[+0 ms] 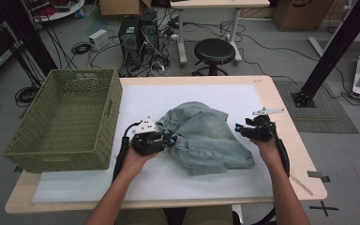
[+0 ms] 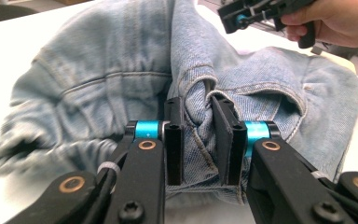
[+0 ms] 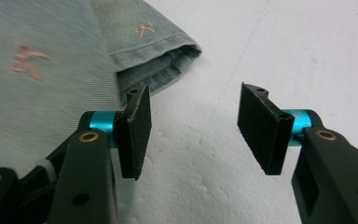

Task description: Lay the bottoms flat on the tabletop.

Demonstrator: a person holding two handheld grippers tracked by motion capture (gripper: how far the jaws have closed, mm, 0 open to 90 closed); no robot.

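A crumpled pale-blue denim garment (image 1: 206,136) lies in the middle of the white-covered table (image 1: 136,183). My left gripper (image 1: 168,139) is at the garment's left edge, shut on a bunched fold of denim (image 2: 98,79). In the left gripper view the fold is squeezed between the two black pads of my left gripper (image 2: 198,135). My right gripper (image 1: 240,127) hovers at the garment's right side. In the right gripper view my right gripper (image 3: 193,126) stands open over bare white table, its left pad beside a hemmed edge (image 3: 154,56) with small pink bows. Nothing is between those pads.
A green woven basket (image 1: 65,117) stands at the table's left side, its wall close to my left hand. A black stool (image 1: 214,50), computer towers and cables sit on the floor beyond the far edge. A black frame post (image 1: 328,51) rises at the right.
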